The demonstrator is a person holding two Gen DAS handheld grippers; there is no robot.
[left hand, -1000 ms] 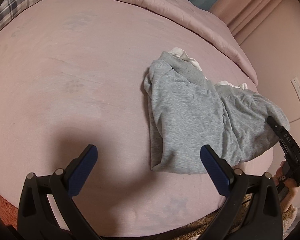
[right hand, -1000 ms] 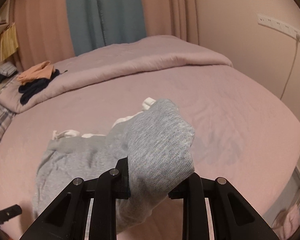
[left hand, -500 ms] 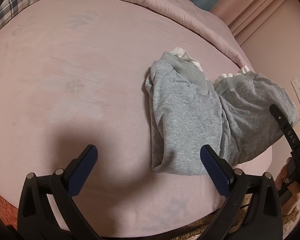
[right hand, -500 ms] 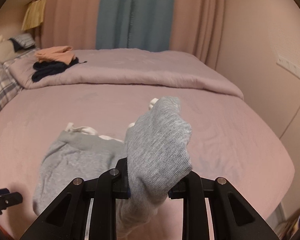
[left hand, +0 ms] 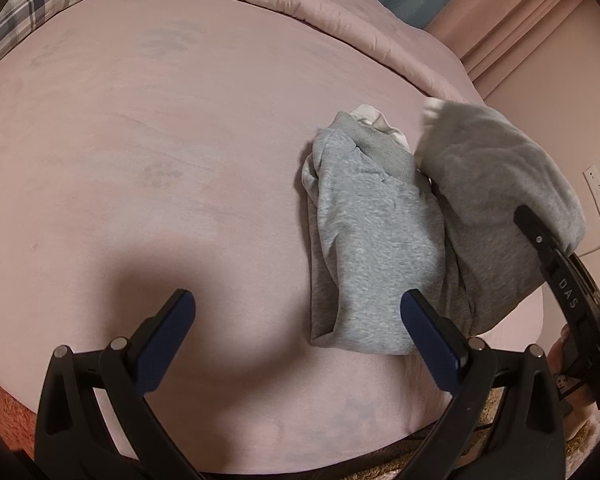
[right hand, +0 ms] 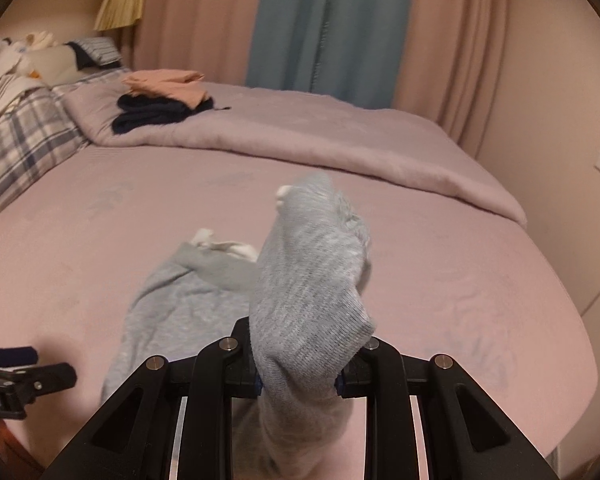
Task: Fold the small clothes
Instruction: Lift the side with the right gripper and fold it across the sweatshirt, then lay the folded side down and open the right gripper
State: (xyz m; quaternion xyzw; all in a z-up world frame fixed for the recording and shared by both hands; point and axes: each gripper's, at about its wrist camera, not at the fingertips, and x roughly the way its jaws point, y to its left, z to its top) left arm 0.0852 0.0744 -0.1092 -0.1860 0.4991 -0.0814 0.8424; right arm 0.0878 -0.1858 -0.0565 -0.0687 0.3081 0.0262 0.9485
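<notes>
- Bedroom: pink bed (left hand: 160, 160) w/ a rolled duvet (right hand: 320, 140) along its far edge, teal curtain (right hand: 328, 24) behind, plaid pillow (right hand: 16, 140) at the far-left corner.
- Task item = grey sweatpants (left hand: 372, 248), lying near the bed's front-right corner, waistband twd the far edge, white lining peeking out.
- My right gripper (right hand: 298, 384) is clamped on one leg of the pants; that leg is lifted off the bed and stands up in front of the cam. The other leg lies flat on the bed, just beside it.
- My left gripper (left hand: 296, 336) is spread wide, holding nothing, hovering over the bed's front edge just left of the flat leg.
- Progress, my read: early-mid. Looks like the 1st fold (leg over leg) is in hand, not landed yet. Left to do: lay the lifted leg on the flat one, smooth, then fold lengthwise, prob. once or twice.
- A folded peach + navy stack (right hand: 164, 100) sits on the duvet; maybe done items, can't confirm.
- Hard to see: the lifted leg blocks the right cam's centre, so I can't see the pinch itself or the bed behind it. The leg's tip is motion-blurred. The right gripper's body is cut off at the left cam's right edge.
</notes>
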